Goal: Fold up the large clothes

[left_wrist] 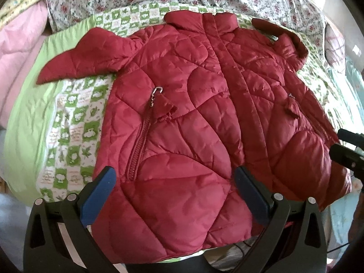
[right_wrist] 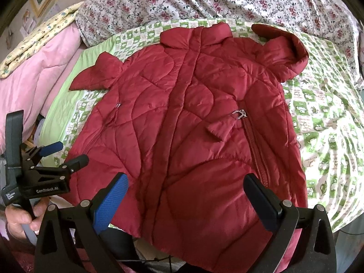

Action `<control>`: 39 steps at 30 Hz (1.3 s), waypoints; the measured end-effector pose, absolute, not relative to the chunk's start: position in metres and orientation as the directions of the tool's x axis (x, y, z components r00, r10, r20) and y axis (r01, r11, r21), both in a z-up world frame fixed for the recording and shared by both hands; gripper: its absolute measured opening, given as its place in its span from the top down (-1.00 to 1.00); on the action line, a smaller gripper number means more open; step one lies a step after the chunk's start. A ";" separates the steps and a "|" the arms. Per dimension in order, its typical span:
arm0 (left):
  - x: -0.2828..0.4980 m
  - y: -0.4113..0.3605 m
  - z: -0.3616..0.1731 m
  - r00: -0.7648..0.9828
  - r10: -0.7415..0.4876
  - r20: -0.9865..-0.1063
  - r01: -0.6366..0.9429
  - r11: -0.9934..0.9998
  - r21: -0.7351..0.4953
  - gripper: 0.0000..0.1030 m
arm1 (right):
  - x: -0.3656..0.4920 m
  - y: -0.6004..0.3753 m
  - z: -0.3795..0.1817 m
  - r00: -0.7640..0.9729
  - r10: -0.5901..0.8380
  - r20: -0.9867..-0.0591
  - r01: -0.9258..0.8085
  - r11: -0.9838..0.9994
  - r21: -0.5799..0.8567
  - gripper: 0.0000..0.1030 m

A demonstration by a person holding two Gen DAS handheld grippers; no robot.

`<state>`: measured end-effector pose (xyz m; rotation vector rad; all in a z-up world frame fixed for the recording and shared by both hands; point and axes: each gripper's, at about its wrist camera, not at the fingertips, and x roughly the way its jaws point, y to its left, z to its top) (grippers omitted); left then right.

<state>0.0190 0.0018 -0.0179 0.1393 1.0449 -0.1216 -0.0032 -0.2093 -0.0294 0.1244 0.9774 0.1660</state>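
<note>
The left gripper hovers over the near hem of the jacket, its two blue-padded fingers spread wide and holding nothing. The right gripper hangs the same way over the hem further right, fingers wide apart and empty. In the right wrist view the left gripper shows from the side at the jacket's left edge, and a hand wraps its handle low in the corner; only part of the hand shows, the rest being cut off by the frame edge. In the left wrist view only black parts of the right gripper show at the right edge.

The red quilted jacket lies flat, front up and closed, on a green checked blanket, collar away from the cameras. One sleeve sticks out to the left; the other sleeve curls near the collar. A pocket zipper runs down each side. The lowest part of the hem is hidden behind the gripper bodies.

Beyond lie a flowered sheet and, to the left, pink bedding.
</note>
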 end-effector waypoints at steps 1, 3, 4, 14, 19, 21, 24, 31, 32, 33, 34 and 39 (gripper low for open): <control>0.020 0.002 -0.018 0.498 -0.038 -0.866 0.168 0.984 0.053 -1.00 | -0.002 -0.212 -0.030 0.547 0.198 -0.813 -0.081 0.980 0.184 -0.98; 0.021 0.002 -0.019 0.515 -0.032 -0.856 0.176 0.982 0.070 -1.00 | 0.002 -0.218 -0.031 0.541 0.193 -0.819 -0.071 0.980 0.184 -0.98; 0.022 0.002 -0.019 0.516 -0.031 -0.856 0.179 0.981 0.072 -1.00 | 0.004 -0.220 -0.030 0.540 0.194 -0.819 -0.066 0.980 0.188 -0.98; 0.052 0.007 -0.025 0.467 -0.104 -0.878 0.156 0.987 -0.034 -1.00 | 0.042 -0.259 -0.014 0.588 0.156 -0.793 -0.014 0.983 0.183 -0.98; 0.073 0.014 -0.026 0.444 -0.169 -0.880 0.146 0.983 -0.115 -1.00 | 0.073 -0.288 -0.002 0.635 0.152 -0.758 0.014 0.978 0.208 -0.98; 0.082 0.015 -0.026 0.455 -0.138 -0.880 0.136 0.987 -0.085 -1.00 | 0.089 -0.300 0.003 0.648 0.132 -0.750 0.027 0.980 0.196 -0.98; 0.095 0.013 -0.024 0.479 -0.088 -0.873 0.128 0.991 -0.030 -1.00 | 0.115 -0.319 0.010 0.679 0.084 -0.729 0.048 0.986 0.158 -0.98; 0.119 0.030 -0.015 0.561 -0.152 -0.813 0.064 0.988 -0.140 -1.00 | 0.192 -0.367 0.024 0.721 -0.056 -0.691 0.123 0.991 0.048 -0.98; 0.124 0.030 -0.017 0.545 -0.151 -0.825 0.061 0.988 -0.141 -1.00 | 0.207 -0.376 0.022 0.716 -0.073 -0.695 0.142 0.989 0.042 -0.98; 0.129 0.030 -0.021 0.523 -0.156 -0.838 0.065 0.988 -0.143 -1.00 | 0.219 -0.382 0.018 0.709 -0.082 -0.700 0.154 0.987 0.041 -0.98; 0.133 0.028 -0.026 0.494 -0.153 -0.856 0.065 0.988 -0.139 -1.00 | 0.230 -0.390 0.017 0.708 -0.091 -0.700 0.167 0.985 0.042 -0.98; 0.147 0.018 -0.039 0.450 -0.121 -0.885 0.107 0.991 -0.081 -1.00 | 0.288 -0.416 0.004 0.674 -0.144 -0.725 0.229 0.973 0.020 -0.97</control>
